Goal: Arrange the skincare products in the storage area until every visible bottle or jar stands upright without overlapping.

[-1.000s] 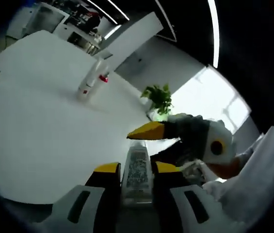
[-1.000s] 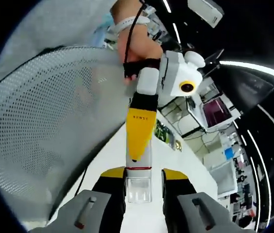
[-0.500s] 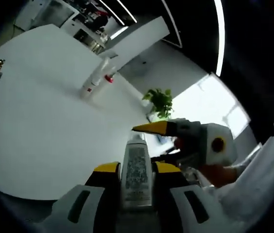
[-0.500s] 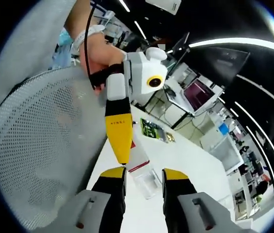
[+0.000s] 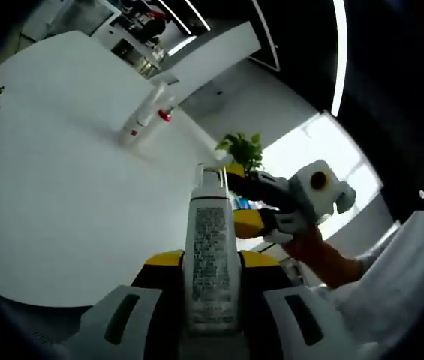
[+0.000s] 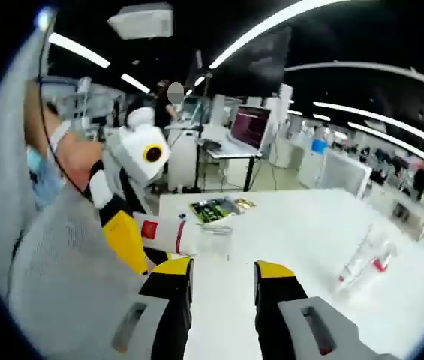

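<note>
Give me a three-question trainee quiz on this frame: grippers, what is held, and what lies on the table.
1. True or false: the left gripper is shut on the white bottle.
2. The right gripper is: A) shut on a jar, B) open with nothing between its jaws, C) holding a plant.
3. Fill in: the clear bottle with a red band on the white table is ____ (upright or tilted over).

Key: 1 true; 2 B; 3 tilted over.

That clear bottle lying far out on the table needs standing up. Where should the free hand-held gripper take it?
Grip the clear bottle across its body, near the middle, coming from above: it lies on its side on the white table, so the long sides are open to the jaws.
</note>
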